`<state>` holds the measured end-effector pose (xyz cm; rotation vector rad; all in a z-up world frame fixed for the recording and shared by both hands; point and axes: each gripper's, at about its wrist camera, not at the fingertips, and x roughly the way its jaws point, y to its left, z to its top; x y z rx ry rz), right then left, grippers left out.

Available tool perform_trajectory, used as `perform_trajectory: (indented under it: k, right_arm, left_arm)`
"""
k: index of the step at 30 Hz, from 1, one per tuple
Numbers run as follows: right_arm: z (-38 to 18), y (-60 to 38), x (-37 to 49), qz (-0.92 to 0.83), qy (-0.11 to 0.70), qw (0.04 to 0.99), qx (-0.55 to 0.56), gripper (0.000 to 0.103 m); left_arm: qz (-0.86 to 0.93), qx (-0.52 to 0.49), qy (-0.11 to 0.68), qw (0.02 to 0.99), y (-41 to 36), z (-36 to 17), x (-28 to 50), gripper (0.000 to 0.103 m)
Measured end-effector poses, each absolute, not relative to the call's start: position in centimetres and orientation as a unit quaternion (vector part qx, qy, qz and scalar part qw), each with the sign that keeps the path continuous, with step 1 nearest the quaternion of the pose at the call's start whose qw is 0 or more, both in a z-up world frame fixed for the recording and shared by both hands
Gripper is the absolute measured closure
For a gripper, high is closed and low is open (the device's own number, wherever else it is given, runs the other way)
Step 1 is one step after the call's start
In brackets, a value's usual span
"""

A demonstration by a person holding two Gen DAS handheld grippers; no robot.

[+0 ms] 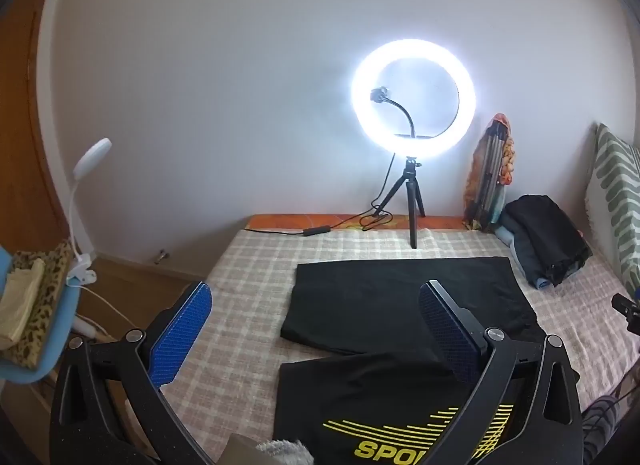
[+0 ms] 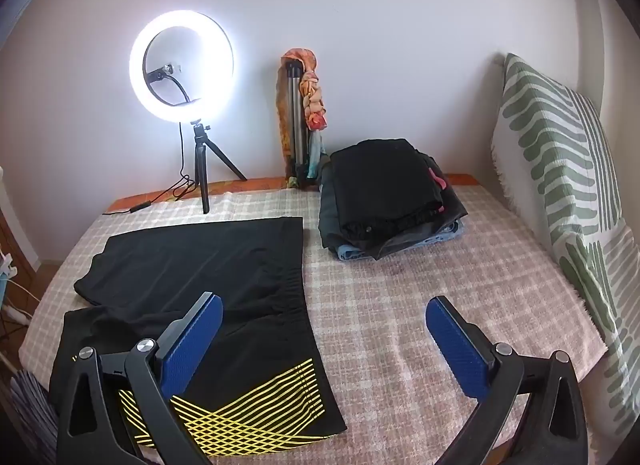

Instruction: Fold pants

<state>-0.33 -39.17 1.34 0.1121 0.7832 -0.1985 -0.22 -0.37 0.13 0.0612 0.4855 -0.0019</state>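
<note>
**Both grippers poised, pants only part-folded**

Checked bedspread [image 2: 420, 305] fills the scene, pale pink and cream, with a lit ring light [image 2: 182, 65] on its little tripod at the far edge against a plain white wall. Black pants [image 2: 208, 261] lie on the left half of the bed, and they look to me like shorts or folded-over legs: one black panel lies flat toward the far side, and a second panel with yellow line graphics sits near, overlapping it a little. Lettering starting "SPO" shows on the near panel in the left wrist view.

Left gripper [image 1: 316, 329] hangs over the near panel, jaws spread wide, nothing between the blue pads. Right gripper [image 2: 324, 341] hangs at the pants' right edge, jaws just as wide apart, its left pad above the fabric and its right pad over bare bedspread. Neither is touching cloth as far as I can tell.

Far right, a stack of folded clothes [image 2: 388, 201] sits just beside a striped green-and-white pillow [image 2: 560, 169], so earlier garments appear finished. This pair, I'd judge, is early: laid out fairly flat, with a slight kink where the two panels meet on the left, and not yet brought into a compact bundle. Folding it over and smoothing look to be left, then a place on the stack.
</note>
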Motion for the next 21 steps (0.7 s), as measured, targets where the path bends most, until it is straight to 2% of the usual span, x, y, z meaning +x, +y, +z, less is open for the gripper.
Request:
perform_trajectory:
  k: [21]
  right_arm:
    - [2.1, -38.9, -0.2, -0.091, 0.378, 0.92, 0.05, 0.0]
  left_arm:
    - [0.003, 0.033, 0.239, 0.97, -0.5, 0.2, -0.4, 0.0]
